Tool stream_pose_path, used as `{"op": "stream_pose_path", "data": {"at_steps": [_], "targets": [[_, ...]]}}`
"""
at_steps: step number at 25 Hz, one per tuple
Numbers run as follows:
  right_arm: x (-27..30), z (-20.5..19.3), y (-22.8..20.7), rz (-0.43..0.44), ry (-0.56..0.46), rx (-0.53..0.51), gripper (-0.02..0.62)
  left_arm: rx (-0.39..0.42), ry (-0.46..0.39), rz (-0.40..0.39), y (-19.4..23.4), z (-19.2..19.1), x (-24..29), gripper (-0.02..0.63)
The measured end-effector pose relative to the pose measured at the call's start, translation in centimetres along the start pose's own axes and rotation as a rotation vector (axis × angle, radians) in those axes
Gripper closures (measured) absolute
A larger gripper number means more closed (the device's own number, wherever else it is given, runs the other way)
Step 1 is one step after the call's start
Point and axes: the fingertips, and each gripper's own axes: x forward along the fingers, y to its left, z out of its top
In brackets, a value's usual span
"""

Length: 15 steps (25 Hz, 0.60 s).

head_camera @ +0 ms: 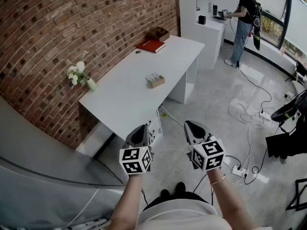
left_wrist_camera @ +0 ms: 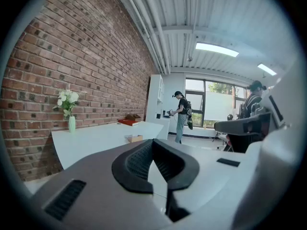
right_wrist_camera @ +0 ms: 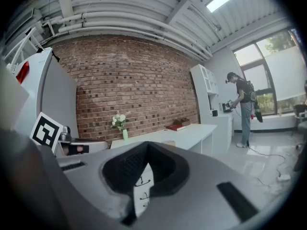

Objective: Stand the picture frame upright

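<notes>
The picture frame [head_camera: 155, 80] lies flat near the middle of the white desk [head_camera: 129, 95]; the left gripper view shows it small and far off [left_wrist_camera: 135, 138]. Both grippers hang over the floor in front of the desk, well short of the frame. My left gripper [head_camera: 142, 127] is shut with nothing in it, and its black pads meet at the tips [left_wrist_camera: 153, 141]. My right gripper [head_camera: 190, 124] is beside it, also shut and empty [right_wrist_camera: 146, 144].
A vase of white flowers [head_camera: 79, 75] stands at the desk's left end by the brick wall. A red book [head_camera: 151, 45] and a brown box [head_camera: 158, 33] lie at the far end. Cables and a power strip [head_camera: 261, 115] cross the floor on the right. A person [head_camera: 244, 18] stands at a white cabinet.
</notes>
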Motion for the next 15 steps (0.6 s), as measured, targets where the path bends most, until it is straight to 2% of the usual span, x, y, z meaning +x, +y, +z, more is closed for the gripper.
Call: {"op": "stream_pose_path", "data": {"at_steps": [7, 15], "targets": [[-1.2, -1.3, -1.9, -0.002, 0.023, 0.019, 0.592, -0.042, 0.022, -0.013, -2.1, -1.3, 0.5, 0.612], [-1.1, -1.0, -3.9, 0.005, -0.017, 0.082, 0.592, -0.019, -0.004, 0.049, -2.4, -0.8, 1.1, 0.611]]}}
